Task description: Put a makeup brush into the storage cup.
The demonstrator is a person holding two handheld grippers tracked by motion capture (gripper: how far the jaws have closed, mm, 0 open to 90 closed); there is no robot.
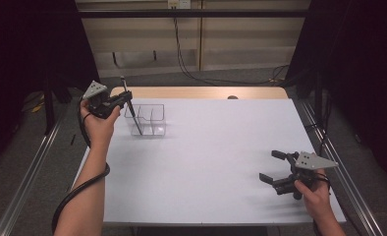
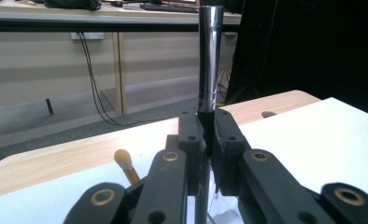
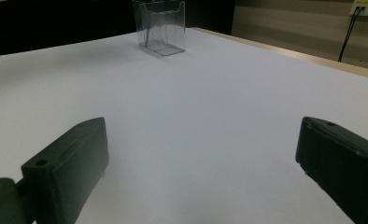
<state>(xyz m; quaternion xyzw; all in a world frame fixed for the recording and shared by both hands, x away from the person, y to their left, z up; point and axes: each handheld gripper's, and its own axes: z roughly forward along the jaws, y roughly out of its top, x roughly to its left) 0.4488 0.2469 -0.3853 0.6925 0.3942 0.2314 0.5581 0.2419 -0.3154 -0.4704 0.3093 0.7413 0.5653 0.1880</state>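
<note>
Pen (image 1: 131, 109) clamped between left gripper (image 1: 127, 101) jaws; right gripper (image 1: 272, 167) jaws wide.

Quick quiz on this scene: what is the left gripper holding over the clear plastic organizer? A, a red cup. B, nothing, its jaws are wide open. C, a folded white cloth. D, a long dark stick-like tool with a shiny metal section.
D: the left gripper is clamped on a long dark tool whose lower end dips into the clear organizer; its shiny metal section rises between the jaws in the left gripper view.

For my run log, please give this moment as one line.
left tongs: shut on brush | brush: over clear organizer | right tongs: open
</note>
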